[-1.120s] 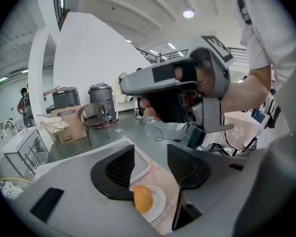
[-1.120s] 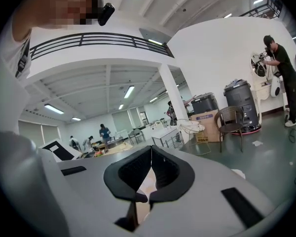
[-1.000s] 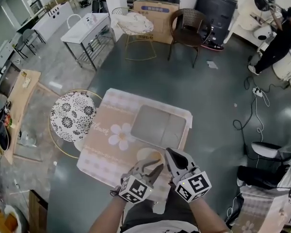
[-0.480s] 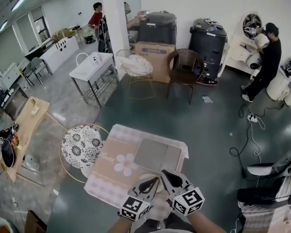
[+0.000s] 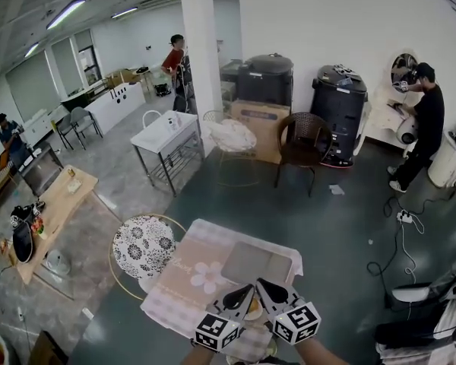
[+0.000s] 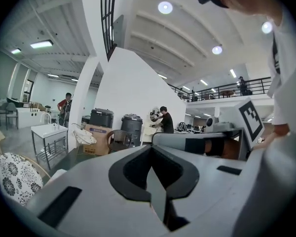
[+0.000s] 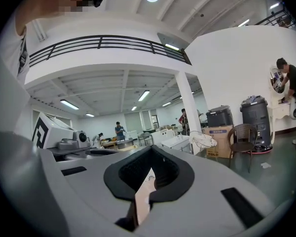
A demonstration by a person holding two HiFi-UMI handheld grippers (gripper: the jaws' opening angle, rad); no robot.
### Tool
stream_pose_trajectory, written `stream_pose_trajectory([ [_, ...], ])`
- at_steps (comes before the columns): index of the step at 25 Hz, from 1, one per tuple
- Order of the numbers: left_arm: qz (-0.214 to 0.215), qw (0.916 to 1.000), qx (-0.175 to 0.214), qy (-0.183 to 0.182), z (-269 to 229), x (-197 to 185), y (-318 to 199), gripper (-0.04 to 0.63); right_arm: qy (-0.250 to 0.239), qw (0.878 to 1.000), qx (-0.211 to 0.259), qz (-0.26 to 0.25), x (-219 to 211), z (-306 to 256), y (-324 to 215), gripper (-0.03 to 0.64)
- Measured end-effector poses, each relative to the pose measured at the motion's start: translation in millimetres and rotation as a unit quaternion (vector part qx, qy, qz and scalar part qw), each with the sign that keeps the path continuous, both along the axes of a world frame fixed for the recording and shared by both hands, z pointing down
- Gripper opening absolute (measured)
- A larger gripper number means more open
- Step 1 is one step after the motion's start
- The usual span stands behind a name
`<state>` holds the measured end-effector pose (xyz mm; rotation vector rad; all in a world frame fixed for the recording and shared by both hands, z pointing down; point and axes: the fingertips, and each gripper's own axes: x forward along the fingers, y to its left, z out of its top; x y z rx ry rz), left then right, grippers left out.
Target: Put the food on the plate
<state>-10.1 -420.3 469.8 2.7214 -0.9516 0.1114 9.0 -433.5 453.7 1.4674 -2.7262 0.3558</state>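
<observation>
My left gripper (image 5: 247,290): was closed, empty, above the table's (image 5: 184,274) near edge.
My right gripper (image 5: 262,286): was closed, just beside it.
Plate (image 5: 252,314): lay beneath both, equally near; food unseen.

Table (image 5: 184,278) lying under left gripper (image 5: 249,288) and right gripper (image 5: 261,284), tray (image 5: 252,263) sitting on it just ahead of their jaws, stool (image 5: 143,245) standing at their left.

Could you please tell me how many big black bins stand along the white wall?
2. One black bin stands behind the cardboard box; the second bin stands to its right, near the brown chair. Others may be hidden.
</observation>
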Motion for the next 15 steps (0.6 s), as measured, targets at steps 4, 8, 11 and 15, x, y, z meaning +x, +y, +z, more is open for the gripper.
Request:
stream_pose_trajectory([
  [4, -0.011, 0.9999, -0.001, -0.001, -3.6, 0.8, -1.8, 0.006, -0.001, 1.000, 0.002, -0.012, -1.0, -2.4, -2.0, 0.014],
  [8, -0.019, 0.9998, -0.003, 0.004, -2.7, -2.1, -2.0, 0.006, -0.001, 1.000, 0.001, -0.018, -1.6, 0.1, -2.1, 0.014],
  [11, -0.022, 0.9997, 0.000, 0.007, -4.6, -3.5, -2.3, 0.006, 0.001, 1.000, 0.005, -0.019, -0.6, -0.9, -1.8, 0.014],
  [15, -0.022, 0.9997, 0.003, 0.009, -6.0, -1.0, 1.2, 0.006, 0.003, 1.000, 0.005, -0.019, 3.3, 0.1, 1.3, 0.014],
])
